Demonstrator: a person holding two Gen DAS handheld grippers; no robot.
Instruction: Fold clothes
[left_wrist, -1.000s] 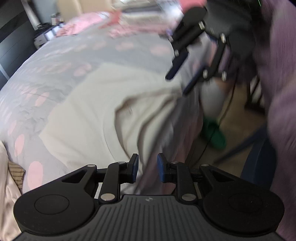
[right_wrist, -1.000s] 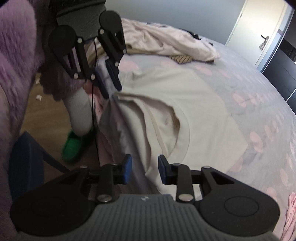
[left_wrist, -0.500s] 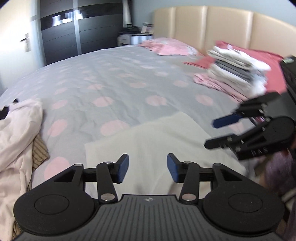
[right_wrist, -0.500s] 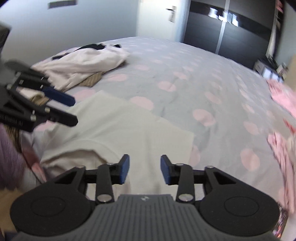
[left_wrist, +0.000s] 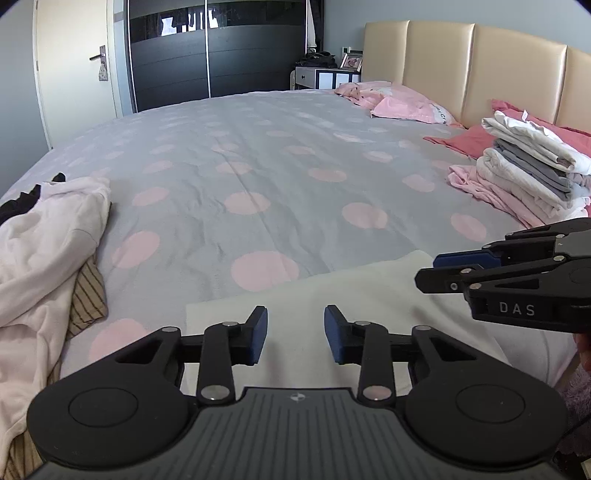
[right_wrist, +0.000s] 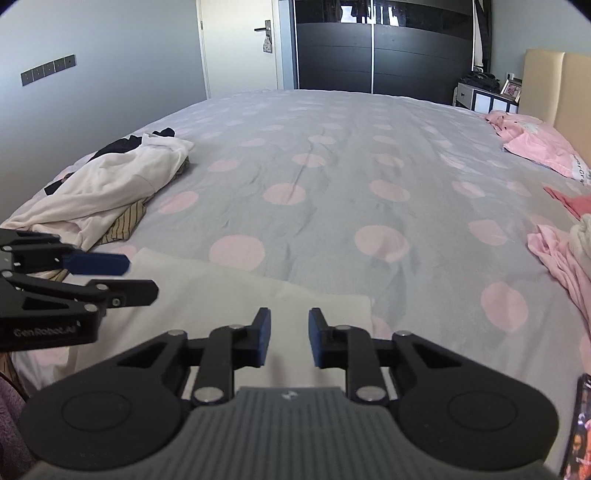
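Note:
A cream garment (left_wrist: 351, 295) lies flat on the near edge of the grey, pink-dotted bed (left_wrist: 258, 166), seen also in the right wrist view as a cream garment (right_wrist: 221, 295). My left gripper (left_wrist: 295, 334) hovers over its left part, jaws closing with nothing between them. My right gripper (right_wrist: 290, 341) hovers over its right part, jaws likewise closing and empty. Each shows in the other's view: the right gripper (left_wrist: 428, 271) at the right edge, the left gripper (right_wrist: 142, 278) at the left edge. Neither touches the cloth as far as I can see.
A heap of unfolded clothes (left_wrist: 48, 251) lies on the bed's left side, also seen as a heap (right_wrist: 110, 192). A stack of folded clothes (left_wrist: 528, 173) sits by the headboard (left_wrist: 480, 70). Pink pillows (left_wrist: 402, 105), a dark wardrobe (left_wrist: 221, 55) and a door (left_wrist: 74, 66) are beyond.
Both views swung and rolled from the bed's edge and floor to looking across the bed. The garment, draped over the edge before, now lies flat. Both pairs of jaws widened, then narrowed.

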